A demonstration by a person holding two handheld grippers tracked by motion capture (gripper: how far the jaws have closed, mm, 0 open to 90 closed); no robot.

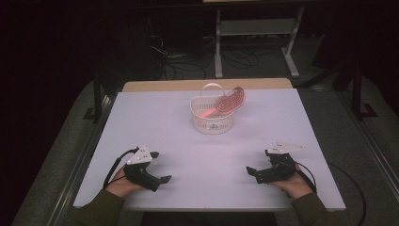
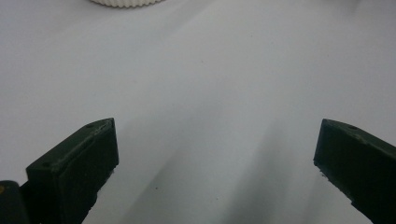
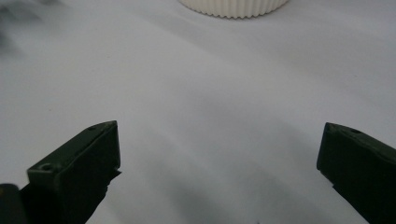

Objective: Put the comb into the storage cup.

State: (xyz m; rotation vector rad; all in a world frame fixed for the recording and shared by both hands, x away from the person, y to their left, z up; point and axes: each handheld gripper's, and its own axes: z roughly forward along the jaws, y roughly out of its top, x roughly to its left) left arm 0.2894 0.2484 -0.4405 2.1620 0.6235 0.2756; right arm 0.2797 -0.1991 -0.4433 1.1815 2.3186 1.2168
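A white basket (image 1: pixel 212 117) stands on the table (image 1: pixel 155 113), toward its far edge and near the middle. A pink brush (image 1: pixel 225 104) lies tilted in it, its head leaning over the basket's right rim; its handle end is hard to make out. The left gripper (image 1: pixel 160 173) rests well short of the basket and to its left, jaws wide apart and empty. The right gripper (image 1: pixel 254 172) rests short of the basket to its right, likewise spread and empty.

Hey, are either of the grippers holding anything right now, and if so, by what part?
Nothing is held. The left gripper and right gripper both stand open over the bare table, apart from the basket with the pink brush.
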